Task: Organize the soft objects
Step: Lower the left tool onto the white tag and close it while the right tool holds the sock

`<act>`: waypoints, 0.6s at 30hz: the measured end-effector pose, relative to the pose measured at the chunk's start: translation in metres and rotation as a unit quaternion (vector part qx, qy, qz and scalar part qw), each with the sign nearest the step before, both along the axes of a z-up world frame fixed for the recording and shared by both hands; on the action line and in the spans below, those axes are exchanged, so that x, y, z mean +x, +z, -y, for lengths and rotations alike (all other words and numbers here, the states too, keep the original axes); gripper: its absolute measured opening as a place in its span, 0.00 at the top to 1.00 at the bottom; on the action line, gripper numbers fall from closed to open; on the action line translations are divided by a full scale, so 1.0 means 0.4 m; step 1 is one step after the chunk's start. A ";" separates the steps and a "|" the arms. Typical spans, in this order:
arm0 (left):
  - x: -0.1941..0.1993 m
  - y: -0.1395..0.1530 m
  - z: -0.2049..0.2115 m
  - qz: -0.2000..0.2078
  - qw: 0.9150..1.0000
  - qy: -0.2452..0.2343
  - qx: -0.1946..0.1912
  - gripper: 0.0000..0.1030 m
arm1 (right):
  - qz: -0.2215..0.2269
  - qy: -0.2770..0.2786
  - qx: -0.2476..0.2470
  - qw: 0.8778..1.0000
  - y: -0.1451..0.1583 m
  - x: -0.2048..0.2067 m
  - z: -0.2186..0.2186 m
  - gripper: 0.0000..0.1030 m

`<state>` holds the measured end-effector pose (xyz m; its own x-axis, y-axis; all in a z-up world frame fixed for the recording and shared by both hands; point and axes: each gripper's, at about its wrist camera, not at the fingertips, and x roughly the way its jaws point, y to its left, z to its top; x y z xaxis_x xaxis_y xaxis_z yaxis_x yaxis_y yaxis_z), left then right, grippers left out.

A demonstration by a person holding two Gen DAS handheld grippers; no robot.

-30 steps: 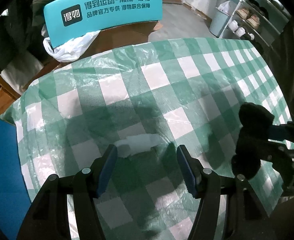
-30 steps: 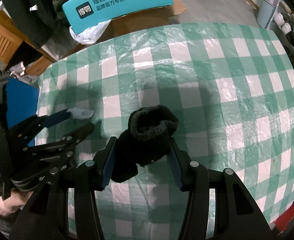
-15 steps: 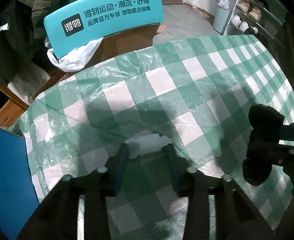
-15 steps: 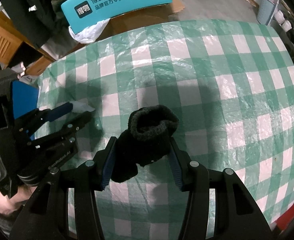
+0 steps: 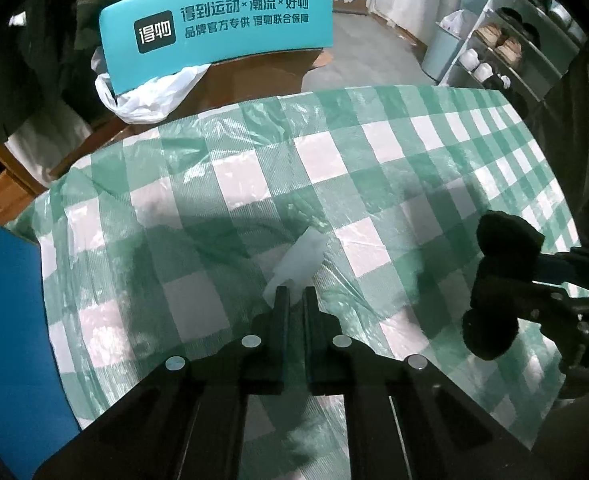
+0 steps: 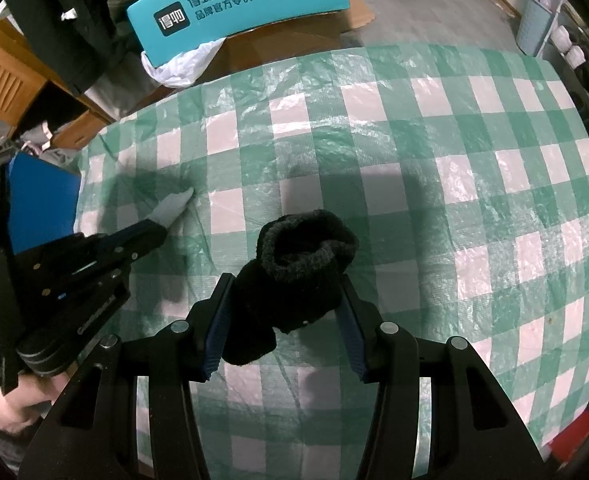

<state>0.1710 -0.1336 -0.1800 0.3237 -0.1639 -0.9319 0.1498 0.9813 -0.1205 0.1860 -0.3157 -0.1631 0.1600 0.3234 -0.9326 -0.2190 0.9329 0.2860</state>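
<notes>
My left gripper (image 5: 295, 295) is shut on a small white soft piece (image 5: 300, 258), which sticks forward from the fingertips just above the green-and-white checked tablecloth (image 5: 374, 168). It also shows in the right wrist view (image 6: 173, 207), held by the left gripper (image 6: 150, 232) at the left. My right gripper (image 6: 284, 308) is shut on a black knitted sock (image 6: 294, 268), bunched with its cuff facing forward, above the cloth. The sock also shows at the right of the left wrist view (image 5: 498, 280).
A teal sign with Chinese writing (image 5: 218, 24) and a white plastic bag (image 5: 150, 96) stand beyond the table's far edge. A blue board (image 5: 10, 320) is at the left edge. Shelves with shoes (image 5: 506, 48) stand at the far right. The checked cloth (image 6: 454, 160) is wrinkled.
My left gripper has closed on the white piece and lifted it off the cloth. The right gripper keeps holding the black sock with little movement.
</notes>
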 end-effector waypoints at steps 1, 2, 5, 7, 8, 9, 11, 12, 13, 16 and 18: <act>-0.003 0.002 -0.002 -0.001 1.000 0.001 -0.004 0.94 | 0.001 0.000 0.001 1.000 0.002 0.000 -0.001 0.52; -0.008 0.006 -0.004 -0.001 1.000 0.000 -0.010 0.94 | 0.001 0.001 0.001 1.000 0.003 -0.001 0.000 0.52; -0.017 0.015 -0.003 0.005 1.000 -0.009 -0.009 0.94 | 0.002 0.001 0.002 1.000 0.005 -0.003 -0.001 0.52; -0.021 0.015 -0.002 0.004 1.000 -0.014 -0.008 0.94 | 0.003 0.002 0.002 1.000 0.005 -0.003 -0.001 0.52; -0.021 0.012 -0.004 0.001 1.000 -0.015 -0.010 0.94 | 0.002 0.002 0.002 1.000 0.006 -0.003 -0.001 0.52; -0.020 0.009 -0.006 -0.001 1.000 -0.015 -0.010 0.94 | 0.002 0.001 0.002 1.000 0.006 -0.003 -0.001 0.52; -0.017 0.005 -0.007 -0.001 1.000 -0.014 -0.005 0.90 | 0.002 0.001 0.002 1.000 0.006 -0.003 -0.001 0.52; -0.016 0.003 -0.007 0.000 1.000 -0.013 -0.002 0.87 | 0.002 0.001 0.002 1.000 0.006 -0.003 -0.001 0.52; -0.015 0.002 -0.007 0.002 1.000 -0.013 0.000 0.80 | 0.002 0.002 0.003 1.000 0.006 -0.003 -0.001 0.52; -0.007 0.004 -0.006 0.016 1.000 -0.015 0.005 0.57 | 0.002 0.002 0.003 1.000 0.006 -0.004 -0.001 0.52; -0.002 0.007 -0.005 0.027 0.999 -0.017 0.002 0.50 | 0.002 0.003 0.003 1.000 0.006 -0.005 0.000 0.52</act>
<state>0.1701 -0.1318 -0.1773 0.3684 -0.1720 -0.9136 0.1894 0.9760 -0.1073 0.1839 -0.3156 -0.1609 0.1614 0.3292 -0.9304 -0.2248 0.9302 0.2901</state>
